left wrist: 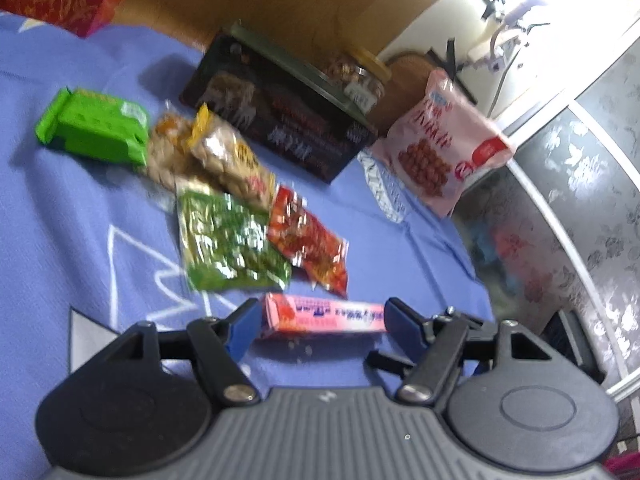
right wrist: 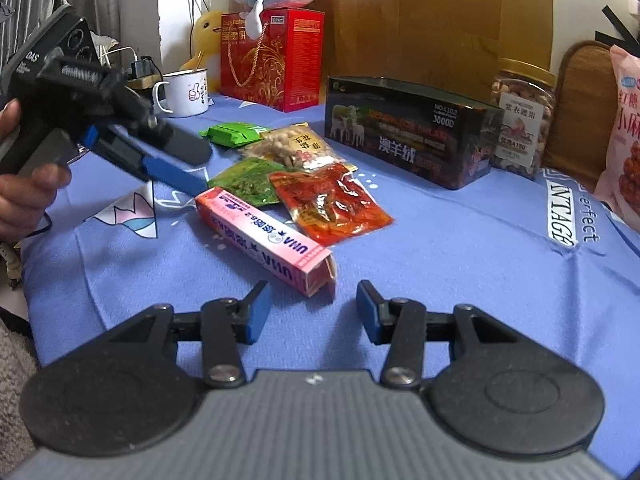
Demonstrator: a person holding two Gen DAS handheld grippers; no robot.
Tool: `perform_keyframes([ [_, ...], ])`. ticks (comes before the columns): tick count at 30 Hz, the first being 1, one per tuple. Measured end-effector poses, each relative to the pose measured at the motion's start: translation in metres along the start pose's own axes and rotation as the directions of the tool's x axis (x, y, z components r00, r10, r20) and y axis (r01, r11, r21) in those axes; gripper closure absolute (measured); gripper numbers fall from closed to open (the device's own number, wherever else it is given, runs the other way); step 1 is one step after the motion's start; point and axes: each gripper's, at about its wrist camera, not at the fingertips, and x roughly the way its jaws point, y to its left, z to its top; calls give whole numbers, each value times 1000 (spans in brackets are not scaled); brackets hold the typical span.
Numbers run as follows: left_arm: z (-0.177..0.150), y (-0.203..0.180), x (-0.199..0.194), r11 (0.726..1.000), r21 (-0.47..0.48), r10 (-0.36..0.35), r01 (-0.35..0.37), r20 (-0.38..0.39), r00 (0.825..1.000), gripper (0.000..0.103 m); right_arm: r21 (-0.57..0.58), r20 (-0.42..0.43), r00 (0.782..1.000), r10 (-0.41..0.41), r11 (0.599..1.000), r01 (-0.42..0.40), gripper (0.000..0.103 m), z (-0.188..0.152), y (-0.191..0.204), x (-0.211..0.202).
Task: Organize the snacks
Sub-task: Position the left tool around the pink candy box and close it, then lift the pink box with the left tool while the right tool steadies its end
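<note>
Nearest the lens, the long pink cardboard candy box (left wrist: 324,316) lies flat on the blue cloth-covered table (left wrist: 60,200), between the spread blue pads of the left gripper (left wrist: 318,322), which do not appear to press it. The right gripper (right wrist: 310,310) hangs released just short of the box's open end, nothing between its pads.

Left to right beyond, the snacks lie loose in a cluster: a bright green wrapped packet (left wrist: 94,128), a clear bag of peanuts (left wrist: 224,160), a shiny green foil pouch (left wrist: 230,240), and a red foil pouch (left wrist: 308,242). The dark rectangular tin box (right wrist: 412,128), probably the place for them, looks empty from here. Judging by that, organizing has barely begun; every snack remains to be gathered.
</note>
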Motion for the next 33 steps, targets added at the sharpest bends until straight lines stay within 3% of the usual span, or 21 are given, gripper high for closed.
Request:
perform_keyframes([
  [2,-3,0,7,1000,2,-1,1,-24,1000,40,-6,0,1000,18,1000,-18,56,1,3,2],
  [5,-5,-6,7,1000,22,22,-21,-19,1000,40,-37,4,1000,-9,999,9,57,1,11,3],
  [9,-3,-9,2,1000,27,1,-1,-7,1000,40,-3,8,1000,-24,1000,24,66,2,6,1],
  [22,9,-19,-19,997,79,-28,22,80,996,40,18,96,993,-67,998,65,66,20,8,-1],
  [33,24,-4,-16,998,60,-38,32,93,995,40,10,84,993,-86,996,85,66,32,10,15],
])
